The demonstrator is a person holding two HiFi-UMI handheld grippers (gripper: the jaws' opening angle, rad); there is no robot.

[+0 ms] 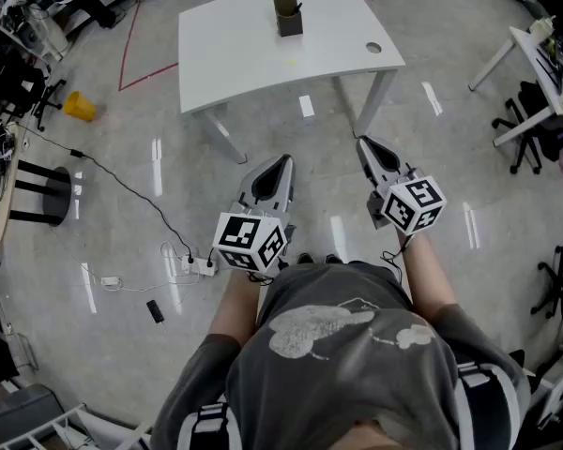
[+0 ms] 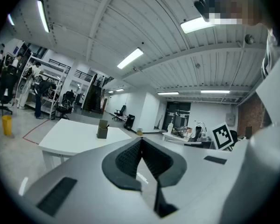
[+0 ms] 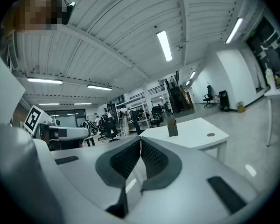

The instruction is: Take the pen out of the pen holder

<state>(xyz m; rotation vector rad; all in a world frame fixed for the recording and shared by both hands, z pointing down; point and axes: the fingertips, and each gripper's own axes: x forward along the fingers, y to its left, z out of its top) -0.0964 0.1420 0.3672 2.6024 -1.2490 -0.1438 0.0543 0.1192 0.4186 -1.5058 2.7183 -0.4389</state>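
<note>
— What is seen nearest?

— The left gripper (image 1: 280, 165) and the right gripper (image 1: 368, 146) are held low before the person's body, above the floor (image 1: 122, 157), side by side and apart.

— How are the fingers set?

— In the left gripper view the fingers (image 2: 126, 157) are pressed together at the tips, with nothing held between them. The same is seen of the fingers (image 3: 154, 158) in the right gripper view.

— And farther off?

— A white bench (image 1: 235, 54) is seen across a stretch of floor, well apart from both grippers. The pen holder (image 1: 287, 14) is stood upright toward its far edge. The pen (image 1: 298, 8) is seen inside it, a dark tip at the rim. A round hole (image 1: 373, 48) is noted near the bench's right corner.
</note>
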